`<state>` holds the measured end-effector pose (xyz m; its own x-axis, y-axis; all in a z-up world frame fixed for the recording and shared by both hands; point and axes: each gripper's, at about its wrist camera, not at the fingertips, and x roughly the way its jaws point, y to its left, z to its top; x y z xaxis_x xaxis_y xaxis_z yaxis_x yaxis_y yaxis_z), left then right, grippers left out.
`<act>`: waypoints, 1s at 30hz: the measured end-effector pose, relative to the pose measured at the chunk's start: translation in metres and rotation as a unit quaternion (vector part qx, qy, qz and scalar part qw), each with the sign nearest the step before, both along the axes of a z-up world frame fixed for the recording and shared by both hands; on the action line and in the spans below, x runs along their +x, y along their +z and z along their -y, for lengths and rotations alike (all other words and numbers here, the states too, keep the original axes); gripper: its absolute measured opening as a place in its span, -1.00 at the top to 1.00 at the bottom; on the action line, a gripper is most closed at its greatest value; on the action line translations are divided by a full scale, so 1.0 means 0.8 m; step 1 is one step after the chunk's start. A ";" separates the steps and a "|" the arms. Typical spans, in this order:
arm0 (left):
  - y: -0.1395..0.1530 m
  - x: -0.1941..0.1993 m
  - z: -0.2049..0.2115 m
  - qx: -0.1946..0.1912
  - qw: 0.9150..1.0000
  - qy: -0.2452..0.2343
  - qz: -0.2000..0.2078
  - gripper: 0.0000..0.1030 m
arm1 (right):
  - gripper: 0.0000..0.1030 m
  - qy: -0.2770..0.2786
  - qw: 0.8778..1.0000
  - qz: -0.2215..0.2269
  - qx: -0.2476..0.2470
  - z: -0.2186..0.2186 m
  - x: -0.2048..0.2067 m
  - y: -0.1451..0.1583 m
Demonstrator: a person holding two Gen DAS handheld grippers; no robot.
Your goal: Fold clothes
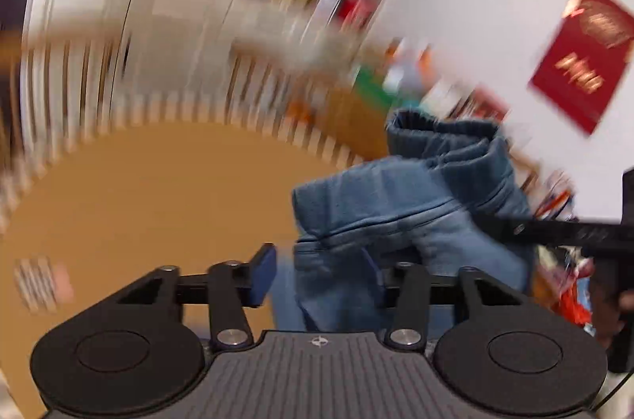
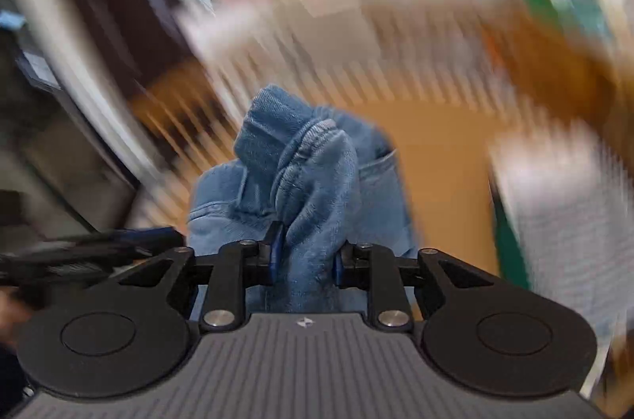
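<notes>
Right gripper [image 2: 305,256] clamps a bunch of blue garment [image 2: 301,173], centre frame. Left gripper [image 1: 323,274]: we see cloth between its fingers, grip unclear. Garment hangs above the orange table [image 1: 138,201], bunched between both; right looks nearer.
</notes>
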<state>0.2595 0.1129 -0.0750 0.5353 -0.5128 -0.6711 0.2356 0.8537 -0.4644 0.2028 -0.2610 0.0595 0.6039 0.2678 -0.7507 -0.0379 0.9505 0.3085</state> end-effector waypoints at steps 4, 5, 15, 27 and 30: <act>-0.112 -0.018 0.017 0.079 0.995 -0.015 -0.061 0.37 | 0.64 0.012 0.998 -0.053 -0.017 -0.001 -0.005 -0.094; -0.120 -0.017 0.017 0.069 0.996 -0.022 -0.060 0.35 | 0.51 0.038 0.998 -0.047 -0.030 -0.004 -0.002 -0.084; -0.170 0.045 -0.023 -0.045 0.995 0.001 -0.092 -0.33 | -0.22 0.181 0.982 0.003 -0.059 0.093 0.073 0.011; -0.204 0.037 -0.014 -0.028 0.988 0.005 -0.149 -0.67 | -0.09 0.171 0.961 -0.201 0.085 0.149 0.184 -0.167; -0.208 0.045 -0.008 0.011 0.992 0.019 -0.122 -0.70 | 0.59 0.186 0.963 -0.173 0.084 0.147 0.169 -0.162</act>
